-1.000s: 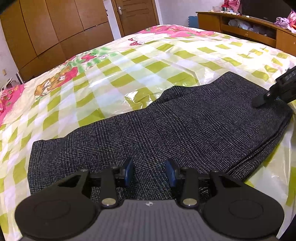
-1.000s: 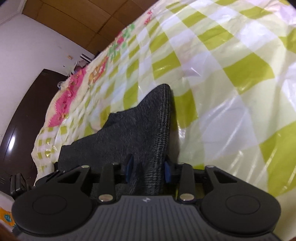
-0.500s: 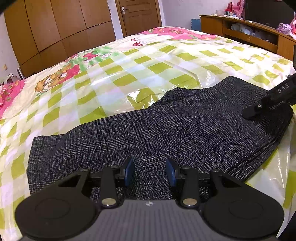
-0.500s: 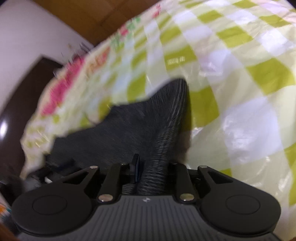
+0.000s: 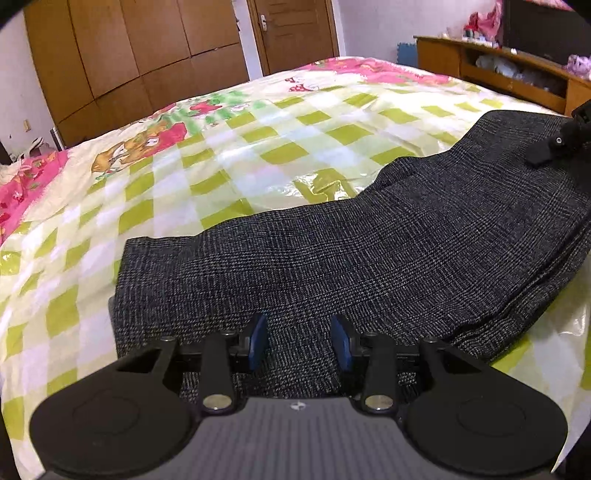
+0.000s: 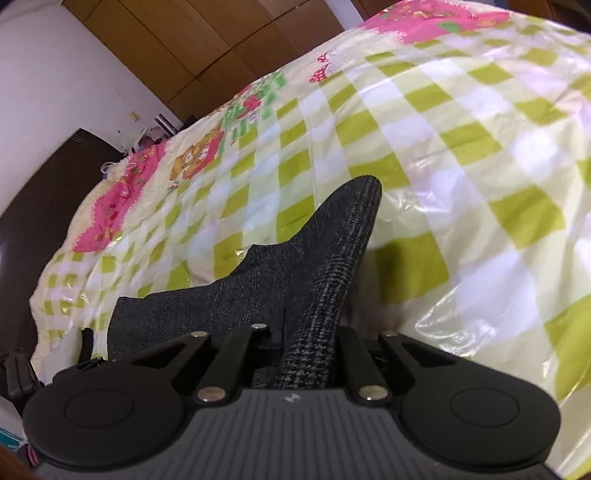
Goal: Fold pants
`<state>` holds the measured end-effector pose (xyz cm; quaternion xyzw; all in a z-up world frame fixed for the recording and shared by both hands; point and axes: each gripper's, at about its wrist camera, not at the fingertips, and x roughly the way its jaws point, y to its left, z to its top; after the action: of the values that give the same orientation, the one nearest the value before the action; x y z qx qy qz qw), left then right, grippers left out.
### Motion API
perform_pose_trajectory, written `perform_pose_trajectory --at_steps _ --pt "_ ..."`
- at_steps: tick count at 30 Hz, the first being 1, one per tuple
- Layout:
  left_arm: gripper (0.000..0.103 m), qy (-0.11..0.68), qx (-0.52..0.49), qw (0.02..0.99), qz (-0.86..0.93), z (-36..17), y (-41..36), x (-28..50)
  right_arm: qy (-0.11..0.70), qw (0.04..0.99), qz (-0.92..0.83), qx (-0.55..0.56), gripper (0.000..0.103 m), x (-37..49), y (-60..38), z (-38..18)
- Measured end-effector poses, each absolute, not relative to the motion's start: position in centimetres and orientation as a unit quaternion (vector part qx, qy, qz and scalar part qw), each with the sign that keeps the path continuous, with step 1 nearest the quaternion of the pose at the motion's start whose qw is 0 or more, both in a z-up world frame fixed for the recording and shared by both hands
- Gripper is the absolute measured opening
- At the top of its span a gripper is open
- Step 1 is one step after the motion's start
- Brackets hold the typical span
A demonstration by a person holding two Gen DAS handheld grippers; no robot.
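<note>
A: What fills most of the view?

B: The bed [image 5: 258,147], under a glossy checked cover of lime green and white, with pink cartoon prints toward its far edge. Behind it stand a brown wardrobe [image 5: 147,55] and a wooden door [image 5: 291,33].

A: Any containers?

B: Only an open wooden shelf unit [image 5: 509,74] at the far right in the left wrist view. Its compartment holds pale bundled things, too small to name, and more clutter sits on top.

A: And the pants?

B: The dark grey checked pants [image 5: 369,258] lie across the near part of the bed, the legs stacked one on the other, the hem end at the left, the wider end at the right.

A: The right tongs?

B: The right tongs [image 6: 306,343] have just been closing and now pinch a ridge of the pants' fabric; that edge rises off the cover into the jaws. From the left wrist view they show as a black tip at the pants' right end.

A: The left tongs?

B: The left tongs [image 5: 299,341] stand partly apart over the pants' near edge, with cloth seen between the blue pads [image 5: 258,339]; the pads are not pressing on it.
</note>
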<state>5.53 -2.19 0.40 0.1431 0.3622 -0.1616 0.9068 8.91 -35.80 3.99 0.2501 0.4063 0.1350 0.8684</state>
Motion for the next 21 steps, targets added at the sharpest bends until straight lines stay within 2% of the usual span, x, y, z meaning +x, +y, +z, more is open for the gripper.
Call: perform_pose_trajectory --at_steps 11,21 --pt "0.051 0.338 0.098 0.931 -0.101 1.6 4.6 4.7 0.383 0.904 0.157 0.112 0.007 8.8 -26.5 11.3" --pt "0.051 0.353 0.041 0.928 -0.112 0.3 7.1 4.8 0.393 0.893 0.216 0.049 0.007 10.4 -16.1 12.3"
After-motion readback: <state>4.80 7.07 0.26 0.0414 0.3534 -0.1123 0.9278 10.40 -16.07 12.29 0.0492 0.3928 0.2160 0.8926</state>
